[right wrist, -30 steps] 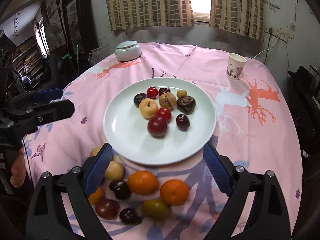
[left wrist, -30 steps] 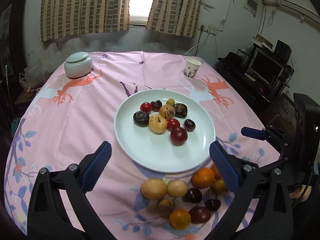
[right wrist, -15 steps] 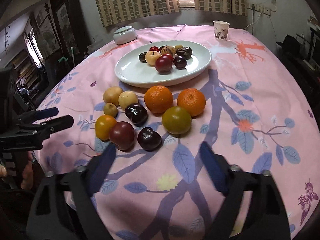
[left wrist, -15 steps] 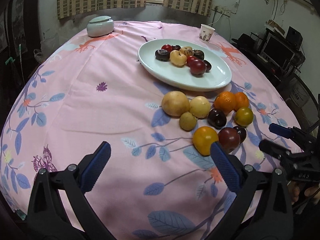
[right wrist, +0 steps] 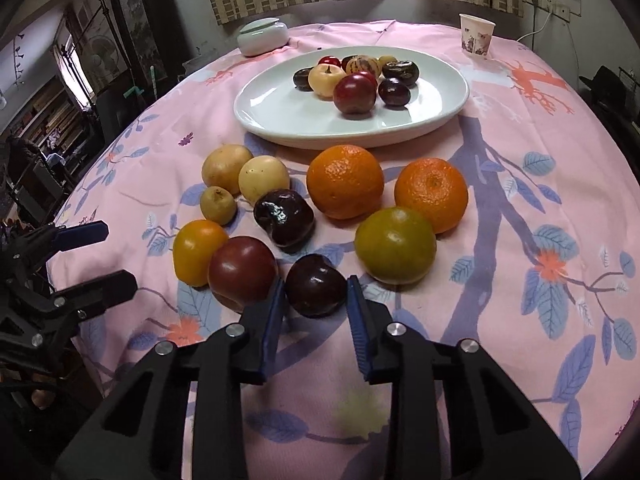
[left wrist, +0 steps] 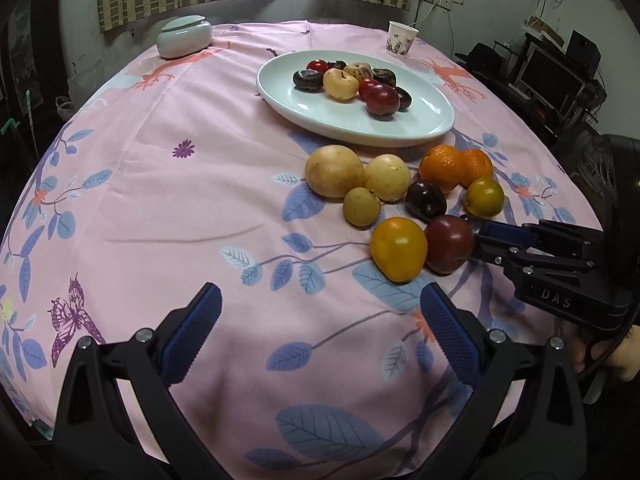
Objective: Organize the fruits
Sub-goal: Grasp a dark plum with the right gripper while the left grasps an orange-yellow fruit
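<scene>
Reddish plum (right wrist: pixel 242 271) tight against right gripper (right wrist: pixel 316 307)

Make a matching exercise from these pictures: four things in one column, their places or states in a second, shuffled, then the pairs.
Things
1. dark plum
2. paper cup
3. left gripper
4. white plate

Places or states
A. open, nothing between its fingers
B. carries a cluster of small fruits
C. between the fingers of the right gripper
D. far side of the table, near the wall socket

Pairs: 1-C, 2-D, 3-A, 4-B
</scene>
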